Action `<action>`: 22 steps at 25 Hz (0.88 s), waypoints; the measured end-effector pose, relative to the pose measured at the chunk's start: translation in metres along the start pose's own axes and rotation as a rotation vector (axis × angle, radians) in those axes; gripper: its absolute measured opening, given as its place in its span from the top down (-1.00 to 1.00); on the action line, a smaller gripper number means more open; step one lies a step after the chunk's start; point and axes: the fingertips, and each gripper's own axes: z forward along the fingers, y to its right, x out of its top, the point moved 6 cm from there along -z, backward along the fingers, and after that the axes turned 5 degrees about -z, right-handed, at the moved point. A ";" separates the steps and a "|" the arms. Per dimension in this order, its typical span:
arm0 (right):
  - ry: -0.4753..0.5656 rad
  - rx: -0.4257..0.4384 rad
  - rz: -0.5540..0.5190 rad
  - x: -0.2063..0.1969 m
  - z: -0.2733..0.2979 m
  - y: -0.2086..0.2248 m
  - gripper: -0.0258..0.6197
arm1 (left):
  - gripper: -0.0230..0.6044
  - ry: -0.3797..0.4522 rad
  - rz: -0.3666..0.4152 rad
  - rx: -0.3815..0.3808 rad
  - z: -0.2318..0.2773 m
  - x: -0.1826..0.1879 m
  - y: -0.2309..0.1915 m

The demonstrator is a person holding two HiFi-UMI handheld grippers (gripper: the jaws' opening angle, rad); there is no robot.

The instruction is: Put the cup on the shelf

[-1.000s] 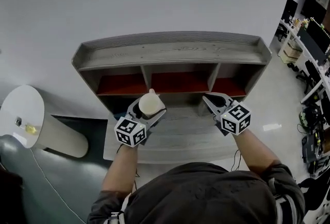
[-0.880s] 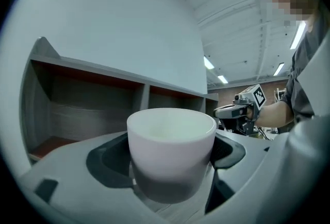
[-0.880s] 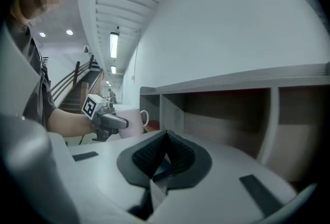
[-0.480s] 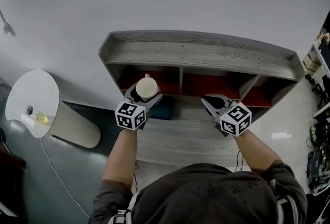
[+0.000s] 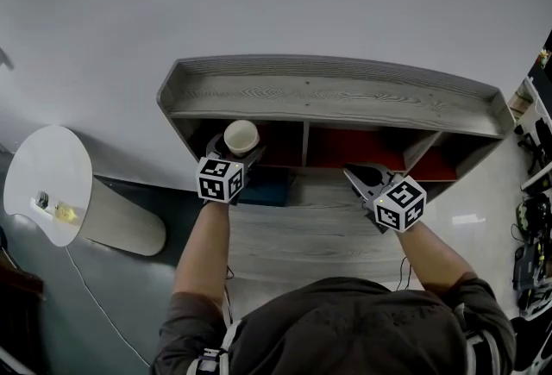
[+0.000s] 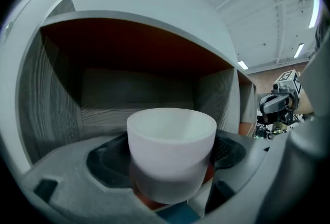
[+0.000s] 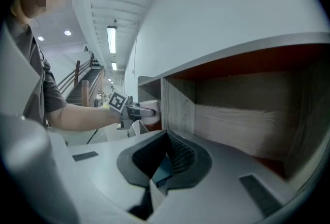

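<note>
My left gripper (image 5: 235, 151) is shut on a white cup (image 5: 241, 137), upright, held at the mouth of the left compartment of the grey wooden shelf (image 5: 328, 93). The left gripper view shows the cup (image 6: 171, 145) between the jaws, with the red-lined compartment (image 6: 129, 45) right ahead. The right gripper (image 5: 366, 178) hangs in front of the middle and right compartments, jaws closed together with nothing between them. In the right gripper view the jaws meet (image 7: 165, 158) before a compartment (image 7: 247, 109); the left gripper with the cup (image 7: 147, 111) shows beyond the divider.
A lower wooden ledge (image 5: 302, 231) runs under the compartments. A white round table (image 5: 47, 179) stands at the left. Desks with monitors (image 5: 539, 106) line the right edge. A dark blue object (image 5: 267, 186) lies beneath the left compartment.
My left gripper has carried the cup forward and up toward the left compartment. The right gripper has shifted little. The head view has turned left over the second.
</note>
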 end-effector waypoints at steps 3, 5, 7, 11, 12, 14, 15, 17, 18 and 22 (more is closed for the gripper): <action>-0.007 -0.014 0.005 -0.003 -0.002 0.007 0.95 | -0.38 -0.033 0.009 0.016 0.011 -0.005 -0.007; -0.011 -0.020 0.010 -0.005 -0.003 0.010 0.95 | -0.38 -0.061 0.012 0.032 0.016 -0.011 -0.012; -0.014 -0.024 0.016 -0.006 -0.003 0.012 0.95 | -0.38 -0.074 -0.006 0.037 0.019 -0.018 -0.016; -0.018 -0.031 0.023 -0.009 -0.004 0.016 0.95 | -0.38 -0.062 -0.028 0.026 0.021 -0.021 -0.019; -0.019 -0.032 0.024 -0.010 -0.004 0.015 0.95 | -0.38 -0.059 -0.025 0.026 0.021 -0.021 -0.019; -0.020 -0.034 0.024 -0.010 -0.005 0.014 0.95 | -0.38 -0.055 -0.022 0.031 0.020 -0.021 -0.018; -0.019 -0.034 0.024 -0.010 -0.006 0.014 0.95 | -0.38 -0.053 -0.021 0.034 0.020 -0.021 -0.017; -0.016 -0.033 0.020 -0.008 -0.007 0.013 0.95 | -0.38 -0.050 -0.020 0.040 0.019 -0.021 -0.016; -0.016 -0.032 0.018 -0.007 -0.007 0.012 0.95 | -0.38 -0.050 -0.016 0.043 0.019 -0.021 -0.016; -0.013 -0.029 0.016 -0.005 -0.008 0.008 0.95 | -0.38 -0.046 0.019 0.048 0.019 -0.024 -0.011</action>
